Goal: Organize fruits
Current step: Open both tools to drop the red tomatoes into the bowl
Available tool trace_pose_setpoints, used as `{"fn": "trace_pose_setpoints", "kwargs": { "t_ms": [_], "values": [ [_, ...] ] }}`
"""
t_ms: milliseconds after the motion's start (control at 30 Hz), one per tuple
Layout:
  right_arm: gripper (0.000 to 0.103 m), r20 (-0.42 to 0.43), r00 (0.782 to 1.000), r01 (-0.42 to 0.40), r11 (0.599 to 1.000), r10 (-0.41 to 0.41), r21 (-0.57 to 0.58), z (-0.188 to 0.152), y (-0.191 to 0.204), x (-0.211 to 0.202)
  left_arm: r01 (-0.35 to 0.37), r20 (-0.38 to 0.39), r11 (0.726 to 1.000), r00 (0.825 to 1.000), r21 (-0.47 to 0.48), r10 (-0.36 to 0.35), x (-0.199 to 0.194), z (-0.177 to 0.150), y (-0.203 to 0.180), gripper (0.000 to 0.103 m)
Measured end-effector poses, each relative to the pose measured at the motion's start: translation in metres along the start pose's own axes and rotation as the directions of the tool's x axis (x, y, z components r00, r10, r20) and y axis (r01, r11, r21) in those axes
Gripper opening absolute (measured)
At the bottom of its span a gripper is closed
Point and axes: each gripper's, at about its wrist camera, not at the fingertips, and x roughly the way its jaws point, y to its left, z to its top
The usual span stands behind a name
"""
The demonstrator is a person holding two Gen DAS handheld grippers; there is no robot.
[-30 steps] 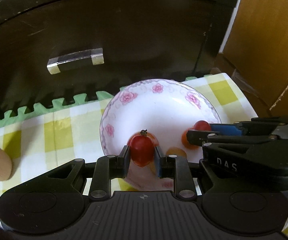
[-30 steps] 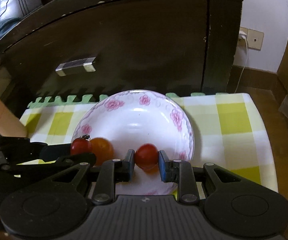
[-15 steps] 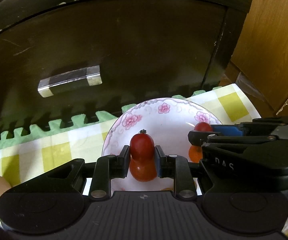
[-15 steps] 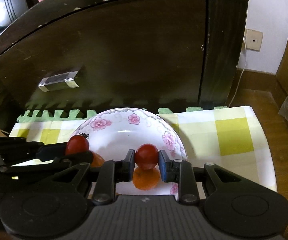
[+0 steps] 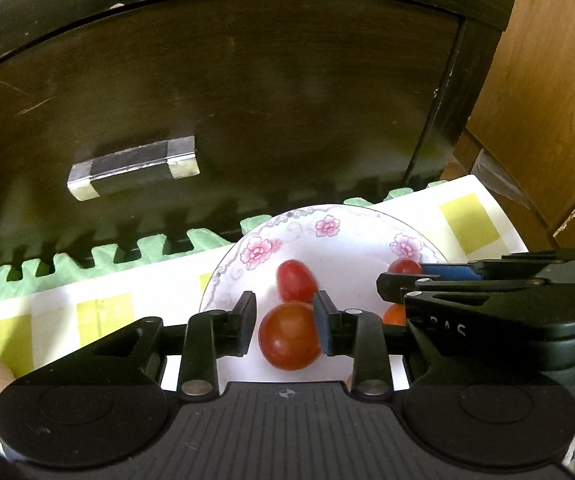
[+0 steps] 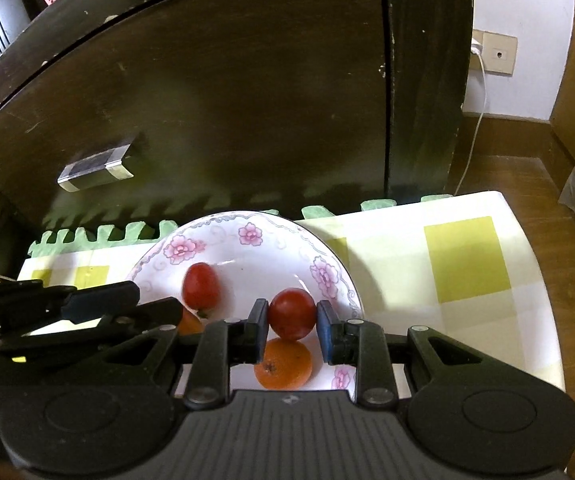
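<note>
Two handheld grippers hover over a white floral plate (image 6: 329,276) on a yellow-checked cloth (image 6: 467,264). The left gripper (image 5: 285,314) has its jaws apart — a red tomato (image 5: 295,282) lies free on the plate just ahead of them, blurred, likely just let go. A larger tomato (image 5: 289,336) sits below, between the jaws. The right gripper (image 6: 291,320) clamps a small red tomato (image 6: 291,314) above an orange fruit (image 6: 283,364) on the plate. The step in hand looks like placing fruit on the plate; next, the right jaws need to part over a bare spot.
</note>
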Motion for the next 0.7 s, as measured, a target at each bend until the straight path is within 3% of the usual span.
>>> {"fn": "trace_pose_setpoints", "kwargs": {
  "t_ms": [700],
  "values": [
    [0.032,0.058,0.998,0.038,0.999,-0.035,-0.036,-0.011,0.021,-0.043,-0.008,0.015,1.000,1.000,0.001,0.008,-0.035,-0.012,-0.002,0.047]
  ]
}}
